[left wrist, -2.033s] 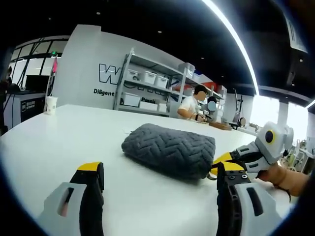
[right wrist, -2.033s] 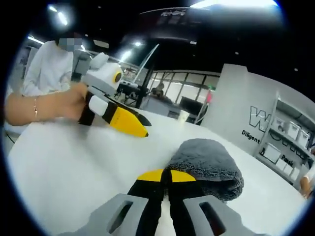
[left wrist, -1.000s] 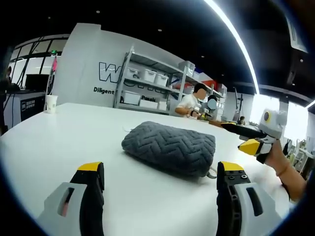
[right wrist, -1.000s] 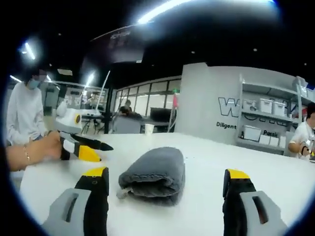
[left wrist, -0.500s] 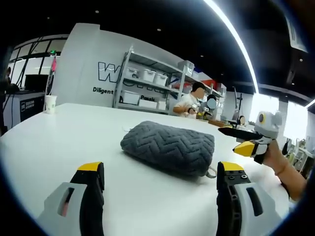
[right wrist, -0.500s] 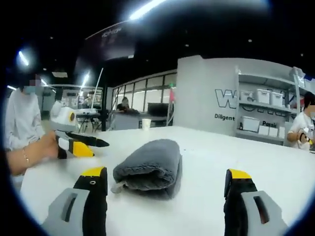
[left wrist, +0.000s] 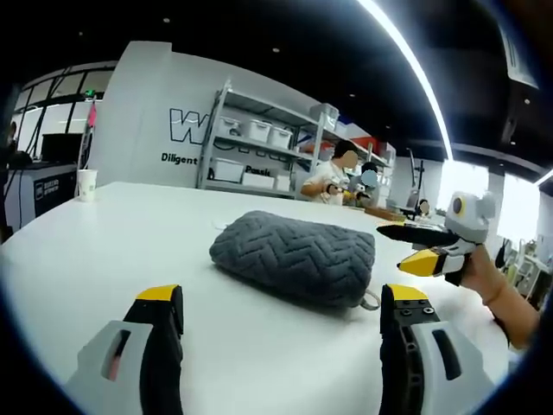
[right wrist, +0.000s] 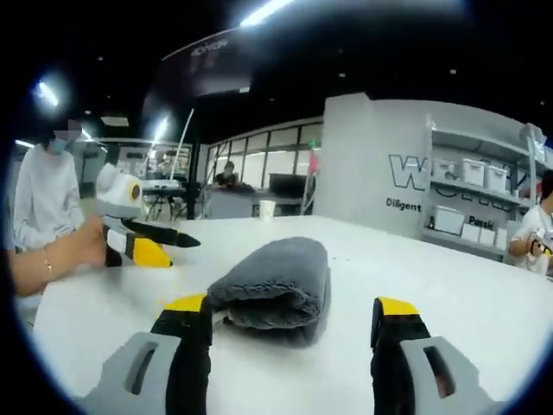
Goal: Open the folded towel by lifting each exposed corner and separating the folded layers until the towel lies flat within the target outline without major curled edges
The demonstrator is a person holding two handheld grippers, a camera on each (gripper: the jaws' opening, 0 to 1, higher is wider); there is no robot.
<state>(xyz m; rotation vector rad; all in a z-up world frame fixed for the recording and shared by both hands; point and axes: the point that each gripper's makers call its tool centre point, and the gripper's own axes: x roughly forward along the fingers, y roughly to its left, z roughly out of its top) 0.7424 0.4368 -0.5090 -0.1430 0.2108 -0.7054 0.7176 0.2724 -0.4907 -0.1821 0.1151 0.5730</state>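
Jaws of your left gripper (left wrist: 276,303) stood wide apart, low over the white table (left wrist: 104,233), holding nothing. Your right gripper (right wrist: 289,316) was spread wide too, its jaws on either side of the towel's near end. That folded grey towel (left wrist: 294,258) lay in the middle of the table; in the left gripper view its long axis ran left to right, and in the right gripper view it pointed away from you. A paper cup (left wrist: 86,184) stood far off at the table edge; shelves with bins (left wrist: 259,156) lined the far wall.
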